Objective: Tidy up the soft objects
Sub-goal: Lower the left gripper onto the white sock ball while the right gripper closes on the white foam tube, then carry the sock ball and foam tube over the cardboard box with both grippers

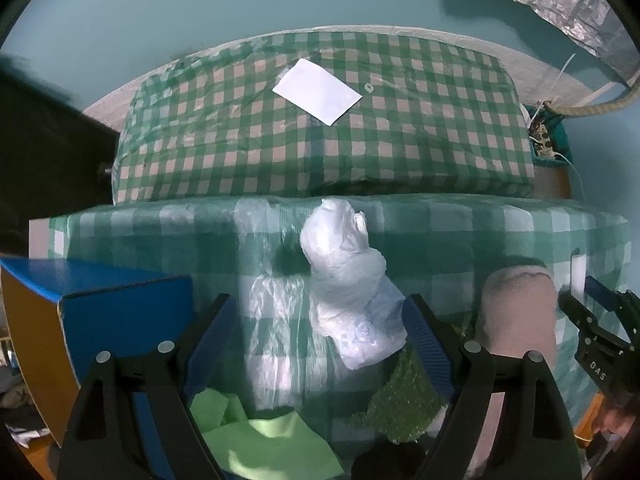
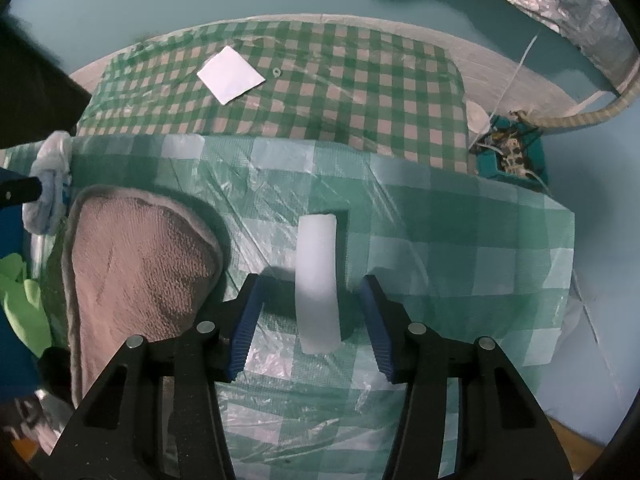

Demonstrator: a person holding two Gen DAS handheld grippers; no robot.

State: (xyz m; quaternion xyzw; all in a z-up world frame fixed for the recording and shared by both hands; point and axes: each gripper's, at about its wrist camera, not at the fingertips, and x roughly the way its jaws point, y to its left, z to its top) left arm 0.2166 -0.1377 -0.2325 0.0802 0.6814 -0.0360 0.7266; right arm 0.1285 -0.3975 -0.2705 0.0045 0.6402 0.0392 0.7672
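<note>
The right gripper stands part open astride the white foam strip, pads clear of it, near the middle of the checked tabletop. The left gripper stands wide around crumpled white plastic. The foam is probably light and compressible: grip mid-length, gently.

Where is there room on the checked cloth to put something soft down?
Free: the stretch of checked cloth right of the white foam piece, out to the table's edge. Crowded: the left side, where the pink towel, crumpled white bag, green cloth and blue box sit close together.
</note>
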